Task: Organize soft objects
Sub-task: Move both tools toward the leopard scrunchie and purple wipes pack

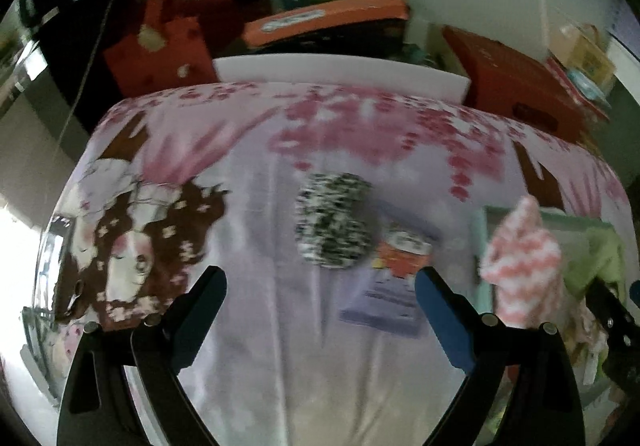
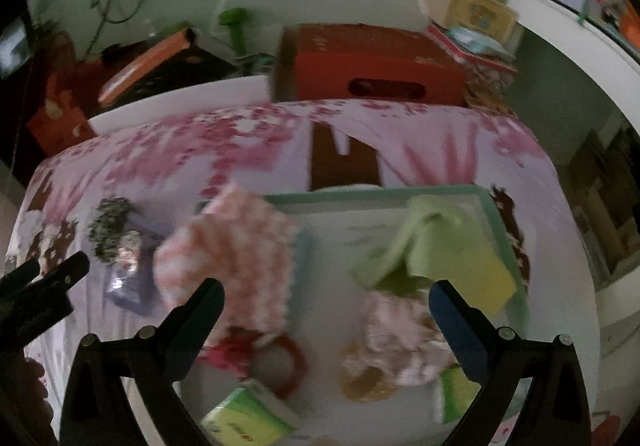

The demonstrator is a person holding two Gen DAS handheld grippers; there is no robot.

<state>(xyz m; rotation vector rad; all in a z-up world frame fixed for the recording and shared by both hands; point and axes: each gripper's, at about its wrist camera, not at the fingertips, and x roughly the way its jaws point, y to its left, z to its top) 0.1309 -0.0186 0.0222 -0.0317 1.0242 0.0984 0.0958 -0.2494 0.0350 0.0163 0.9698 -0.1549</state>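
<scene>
Both the left gripper (image 1: 320, 284) and right gripper (image 2: 326, 296) gape wide, empty. One speckled roll (image 1: 332, 220) lies on the sheet (image 1: 248, 326); one pink-striped cloth (image 2: 228, 242) drapes over the tray (image 2: 496, 214) rim, one green cloth (image 2: 436, 246) inside. Labels seem too blurred to read.

- A black-and-white speckled soft roll (image 1: 332, 220) is lying on the cloth, ahead of the left fingers (image 1: 208, 288), between them.
- A pink-and-white chevron cloth (image 2: 230, 246) is draping over the tray's (image 2: 372, 198) left rim, ahead of the right gripper's left finger (image 2: 208, 300).
- A green cloth (image 2: 424, 242) is lying crumpled in the tray, ahead of the right finger.
</scene>
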